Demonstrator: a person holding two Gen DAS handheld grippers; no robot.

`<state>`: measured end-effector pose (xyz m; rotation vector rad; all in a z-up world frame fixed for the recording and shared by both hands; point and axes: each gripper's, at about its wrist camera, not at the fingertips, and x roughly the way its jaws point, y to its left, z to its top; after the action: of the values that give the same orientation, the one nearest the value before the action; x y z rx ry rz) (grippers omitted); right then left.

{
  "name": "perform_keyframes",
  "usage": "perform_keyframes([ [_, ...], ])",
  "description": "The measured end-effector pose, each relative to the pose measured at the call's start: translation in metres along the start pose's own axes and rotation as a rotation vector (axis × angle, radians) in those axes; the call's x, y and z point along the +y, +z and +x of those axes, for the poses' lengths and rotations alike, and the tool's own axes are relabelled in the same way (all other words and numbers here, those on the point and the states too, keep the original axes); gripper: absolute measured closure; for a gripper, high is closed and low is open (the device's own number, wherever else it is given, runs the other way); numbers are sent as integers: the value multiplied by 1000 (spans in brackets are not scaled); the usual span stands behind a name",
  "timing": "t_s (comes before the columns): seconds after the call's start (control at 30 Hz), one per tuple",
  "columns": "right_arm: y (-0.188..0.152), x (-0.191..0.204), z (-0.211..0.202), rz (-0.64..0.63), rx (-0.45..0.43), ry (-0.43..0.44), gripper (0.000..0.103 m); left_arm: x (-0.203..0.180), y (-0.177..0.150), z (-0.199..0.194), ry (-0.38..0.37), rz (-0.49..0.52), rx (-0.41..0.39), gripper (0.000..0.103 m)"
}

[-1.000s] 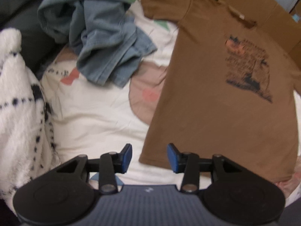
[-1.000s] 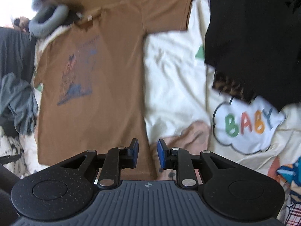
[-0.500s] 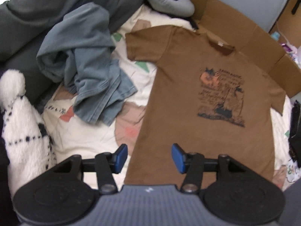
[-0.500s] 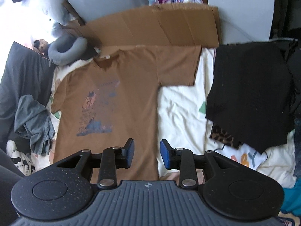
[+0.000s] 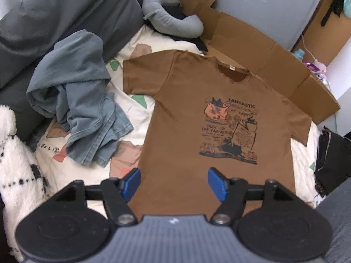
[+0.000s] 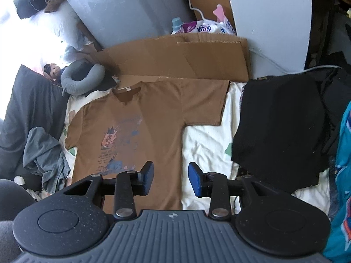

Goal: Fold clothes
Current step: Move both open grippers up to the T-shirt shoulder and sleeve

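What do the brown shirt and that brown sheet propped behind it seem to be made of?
The brown T-shirt looks like soft matte knit, probably cotton: it lies limp and flat with a printed graphic. The sheet behind looks like corrugated cardboard: stiff, dull panels with straight creases and raw edges.

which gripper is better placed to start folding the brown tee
Left, marginally. The left gripper is open and centred over the brown t-shirt, which lies flat. The right gripper, also open, straddles the shirt's side edge.

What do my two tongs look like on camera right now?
Both look alike: the left tongs and right tongs have black linkage arms with silver pivot screws, blue pads on the fingertips, round black discs at either side, and a ribbed dark grey base with a small centre mark.
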<state>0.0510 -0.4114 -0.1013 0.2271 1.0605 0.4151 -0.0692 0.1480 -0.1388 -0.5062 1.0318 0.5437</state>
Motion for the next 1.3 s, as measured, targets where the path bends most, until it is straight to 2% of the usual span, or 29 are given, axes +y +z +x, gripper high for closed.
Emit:
perform_keyframes([
  [0.13,10,-11,-6,-10,-18,-6,53,-10,9,-2,15,10,9,31],
  [0.43,20,-40,0,32,-48,-10,53,-56,50,-8,26,86,-19,26],
  [0.73,27,-63,16,110,-85,-17,49,-109,104,7,20,196,-34,23],
  [0.87,32,-70,27,123,-91,-13,48,-134,127,18,-36,245,-21,22],
  [1.03,39,-75,46,126,-84,-11,48,-173,145,40,-59,321,-20,20],
  [1.3,46,-83,92,127,-82,-19,47,-234,158,105,-130,414,43,20],
])
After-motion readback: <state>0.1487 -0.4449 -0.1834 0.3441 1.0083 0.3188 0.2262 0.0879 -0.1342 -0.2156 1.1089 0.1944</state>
